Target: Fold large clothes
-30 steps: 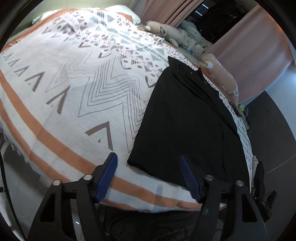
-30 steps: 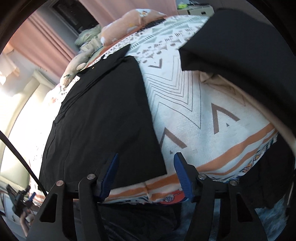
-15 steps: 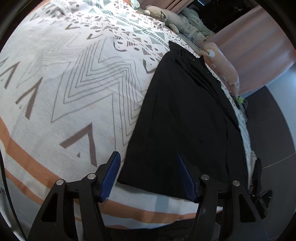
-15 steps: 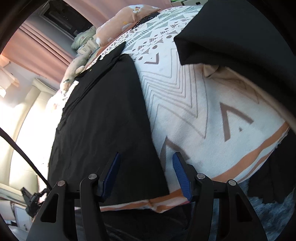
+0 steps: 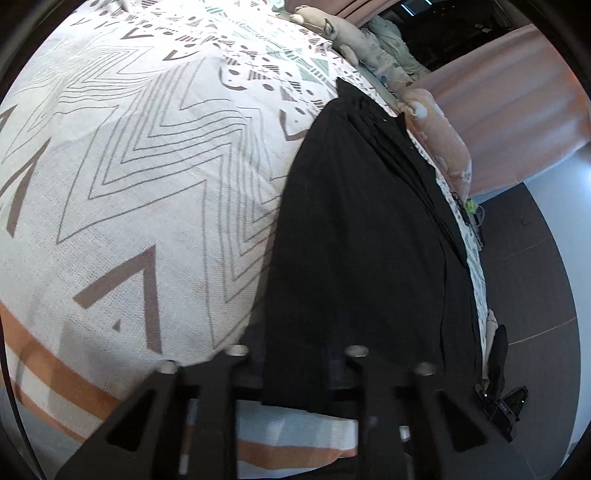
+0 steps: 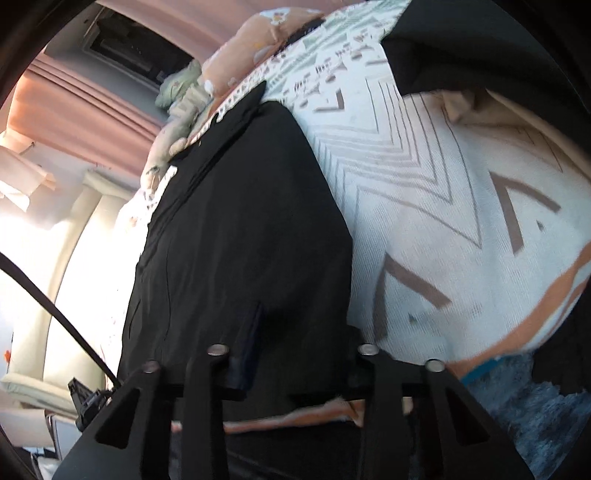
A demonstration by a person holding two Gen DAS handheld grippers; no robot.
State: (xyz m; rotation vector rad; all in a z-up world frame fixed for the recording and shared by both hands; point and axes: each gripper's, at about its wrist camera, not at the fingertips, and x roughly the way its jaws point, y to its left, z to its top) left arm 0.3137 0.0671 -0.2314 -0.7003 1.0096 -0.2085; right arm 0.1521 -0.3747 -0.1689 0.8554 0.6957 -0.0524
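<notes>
A long black garment (image 5: pixel 362 236) lies flat on the patterned bedspread (image 5: pixel 140 177), folded into a narrow strip running away from me. It also shows in the right wrist view (image 6: pixel 240 236). My left gripper (image 5: pixel 295 373) is open, low over the garment's near left corner, which lies between the fingers and hides their tips. My right gripper (image 6: pixel 295 354) is open at the near right corner; its left finger (image 6: pixel 247 350) rests on the cloth and the right fingertip is hidden by the hem.
Stuffed toys (image 5: pixel 347 33) and a peach pillow (image 5: pixel 443 136) line the far side of the bed. Another dark cloth (image 6: pixel 480 48) lies at the bed's far right. Pink curtains (image 5: pixel 517 92) hang behind. The bed's near edge is just below both grippers.
Both grippers have moved forward and down onto the garment's near hem. The blue pads, earlier clear above the bed edge, now sit at the cloth's corners.
</notes>
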